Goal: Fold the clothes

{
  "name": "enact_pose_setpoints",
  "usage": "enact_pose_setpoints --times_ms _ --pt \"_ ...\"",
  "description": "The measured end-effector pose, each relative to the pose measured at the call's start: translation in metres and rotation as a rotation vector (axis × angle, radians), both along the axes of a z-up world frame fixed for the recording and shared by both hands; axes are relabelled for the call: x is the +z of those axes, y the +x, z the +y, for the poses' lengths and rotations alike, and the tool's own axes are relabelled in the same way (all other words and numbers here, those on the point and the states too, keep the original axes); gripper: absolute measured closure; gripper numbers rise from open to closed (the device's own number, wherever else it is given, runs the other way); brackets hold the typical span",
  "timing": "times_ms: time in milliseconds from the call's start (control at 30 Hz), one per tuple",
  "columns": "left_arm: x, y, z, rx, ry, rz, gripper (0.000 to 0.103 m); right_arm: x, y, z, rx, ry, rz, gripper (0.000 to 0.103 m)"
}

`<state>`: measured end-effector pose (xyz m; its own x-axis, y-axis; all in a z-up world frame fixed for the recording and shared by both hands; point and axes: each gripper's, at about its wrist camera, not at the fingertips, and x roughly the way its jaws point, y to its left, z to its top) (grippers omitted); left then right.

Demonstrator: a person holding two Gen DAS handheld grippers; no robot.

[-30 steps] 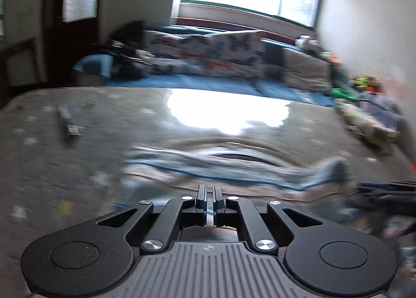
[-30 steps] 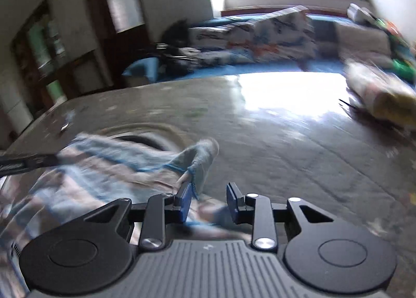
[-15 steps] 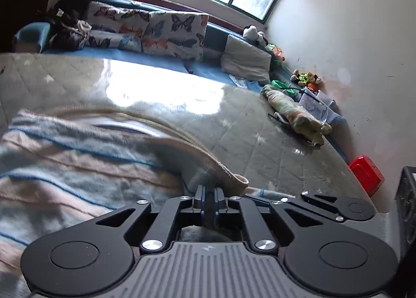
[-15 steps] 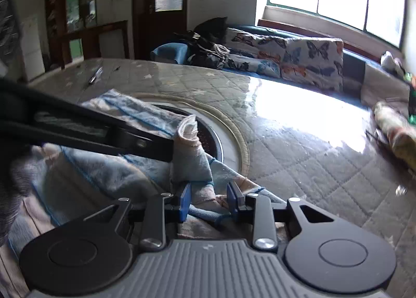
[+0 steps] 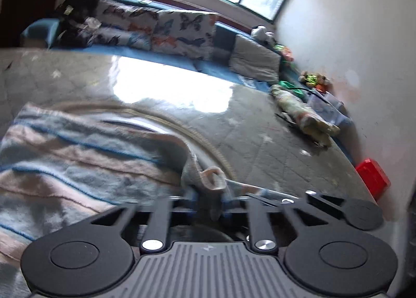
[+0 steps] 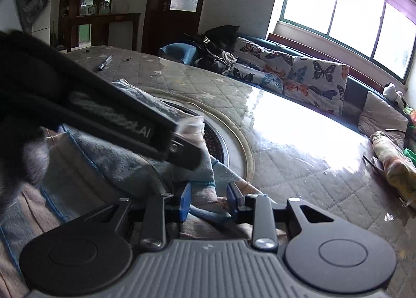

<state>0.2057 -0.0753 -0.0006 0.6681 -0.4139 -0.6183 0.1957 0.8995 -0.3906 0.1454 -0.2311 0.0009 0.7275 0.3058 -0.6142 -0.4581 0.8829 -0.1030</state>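
Left gripper (image 5: pixel 209 203) clamped on corner of striped garment (image 5: pixel 78 157); right gripper (image 6: pixel 208 200) parted, garment fold between fingers; garment spread on quilted surface (image 6: pixel 299 167).

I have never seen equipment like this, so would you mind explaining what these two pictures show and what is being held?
There is no robot here: a person holds a two-finger gripper in each hand, and each carries a wide-angle camera looking along its fingers. One picture is from the left gripper, the other from the right gripper. A striped cloth lies on a quilted table, with a pen farther off. A bunched corner of the cloth sits between the left gripper's parted jaws; blur hides whether it is pinched. The right gripper is open, with cloth lying between its jaws.
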Motion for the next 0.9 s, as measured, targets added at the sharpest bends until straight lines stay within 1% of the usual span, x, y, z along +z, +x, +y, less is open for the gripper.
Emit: enact_pose_setpoints --times_ms 67,200,300,367,533,567,600,667,700,733,767,833,900 --pt "-0.005 0.001 0.010 0.017 -0.006 0.013 0.096 0.004 0.003 -0.006 -0.003 0.028 0.009 0.073" --pt "-0.013 -0.006 0.026 0.032 -0.003 0.032 0.096 0.013 0.010 -0.017 -0.009 0.083 0.027 0.073" --pt "-0.013 -0.010 0.027 0.022 0.008 0.016 0.096 0.020 0.015 -0.025 -0.013 0.125 0.040 0.073" --pt "-0.014 -0.012 0.028 0.020 0.007 0.016 0.096 0.020 0.025 -0.031 -0.029 0.128 0.046 0.073" --pt "-0.014 -0.011 0.031 0.018 0.001 0.023 0.095 0.006 0.057 -0.034 -0.006 0.157 0.160 0.073" --pt "-0.014 -0.011 0.031 0.018 0.001 0.026 0.095 0.004 0.058 -0.034 0.006 0.168 0.179 0.076" --pt "-0.014 -0.010 0.031 0.018 0.000 0.028 0.092 0.002 0.058 -0.034 0.013 0.174 0.188 0.087" --pt "-0.013 -0.009 0.030 0.019 0.000 0.032 0.091 0.001 0.056 -0.033 0.027 0.177 0.192 0.097" --pt "-0.013 -0.008 0.030 0.017 -0.001 0.033 0.090 0.001 0.054 -0.033 0.032 0.176 0.191 0.100" --pt "-0.013 -0.008 0.031 0.016 -0.004 0.033 0.090 0.002 0.052 -0.033 0.030 0.175 0.182 0.101" --pt "-0.011 -0.008 0.032 0.014 -0.006 0.031 0.087 0.004 0.050 -0.034 0.016 0.170 0.161 0.101" --pt "-0.009 -0.009 0.035 0.012 -0.008 0.025 0.078 0.010 0.045 -0.037 -0.014 0.159 0.112 0.102" --pt "-0.007 -0.010 0.038 0.016 0.003 0.012 0.062 0.020 0.041 -0.044 -0.075 0.150 0.032 0.102"
